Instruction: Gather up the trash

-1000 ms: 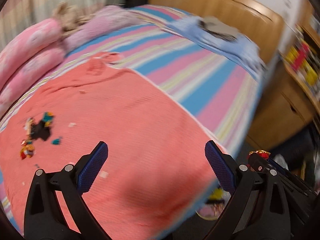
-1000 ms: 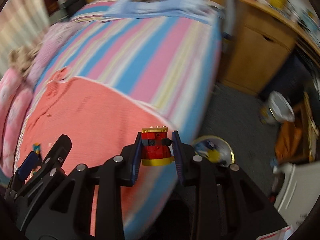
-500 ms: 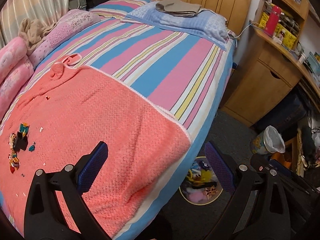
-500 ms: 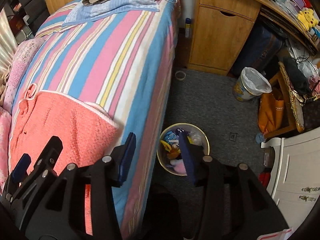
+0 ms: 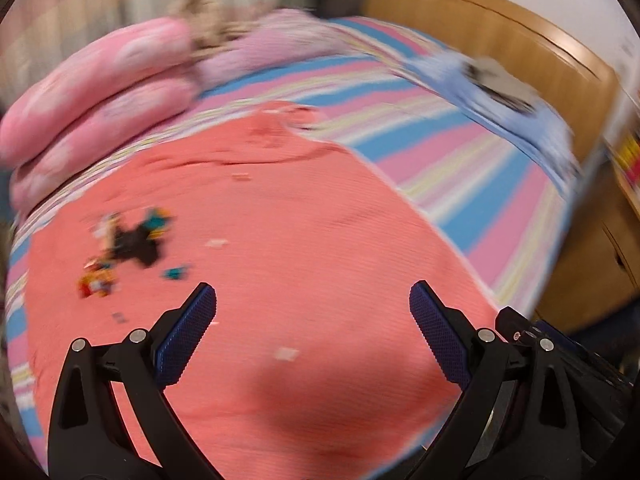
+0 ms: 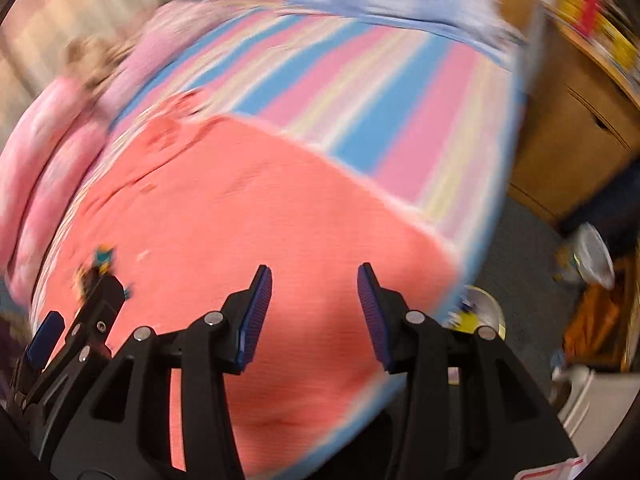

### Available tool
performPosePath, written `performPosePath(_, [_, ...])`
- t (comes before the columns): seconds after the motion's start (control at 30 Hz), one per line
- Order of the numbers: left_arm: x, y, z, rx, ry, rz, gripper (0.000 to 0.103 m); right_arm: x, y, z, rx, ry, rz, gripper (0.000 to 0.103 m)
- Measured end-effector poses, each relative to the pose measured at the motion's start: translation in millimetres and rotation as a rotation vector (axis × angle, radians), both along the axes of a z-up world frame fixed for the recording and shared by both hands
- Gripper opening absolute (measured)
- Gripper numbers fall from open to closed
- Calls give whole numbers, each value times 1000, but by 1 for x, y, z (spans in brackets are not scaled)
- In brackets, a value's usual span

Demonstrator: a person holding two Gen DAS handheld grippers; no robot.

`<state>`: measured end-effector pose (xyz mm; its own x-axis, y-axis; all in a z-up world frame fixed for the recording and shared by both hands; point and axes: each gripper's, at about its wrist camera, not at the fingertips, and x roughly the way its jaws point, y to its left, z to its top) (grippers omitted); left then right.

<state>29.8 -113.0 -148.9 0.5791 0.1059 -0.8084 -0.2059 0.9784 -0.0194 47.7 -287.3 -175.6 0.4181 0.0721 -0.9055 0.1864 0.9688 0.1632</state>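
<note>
A small heap of dark and colourful trash bits (image 5: 128,244) lies on the salmon blanket (image 5: 304,248) toward its left side; the same heap (image 6: 100,264) shows at the far left in the right wrist view. Pale scraps (image 5: 286,354) lie scattered on the blanket. My left gripper (image 5: 312,316) hovers open over the blanket, to the right of the heap, with nothing between its fingers. My right gripper (image 6: 314,300) is open and empty above the blanket's near edge. A round bin (image 6: 480,312) with colourful trash sits on the floor beside the bed. Both views are blurred.
The striped bed (image 5: 440,152) carries pink pillows (image 5: 100,92) at the left and a blue pillow (image 5: 516,116) by the wooden headboard (image 5: 500,28). A wooden cabinet (image 6: 568,136) and a small lined bucket (image 6: 592,256) stand on the grey carpet at the right.
The red-and-gold piece held by my right gripper a second ago is gone and that gripper is open. Both grippers have swung from the floor bin back over the blanket.
</note>
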Motion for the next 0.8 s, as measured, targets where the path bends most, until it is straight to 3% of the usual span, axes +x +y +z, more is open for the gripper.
performPosePath(0.23, [-23, 129, 2, 13, 0, 297, 95, 24, 146, 1, 25, -1, 308, 43])
performPosePath(0.43, [-49, 214, -13, 5, 29, 509, 95, 26, 244, -14, 12, 27, 510, 47])
performPosePath(0.8, [-61, 280, -52, -32, 93, 666, 95, 35, 321, -51, -16, 99, 650, 49])
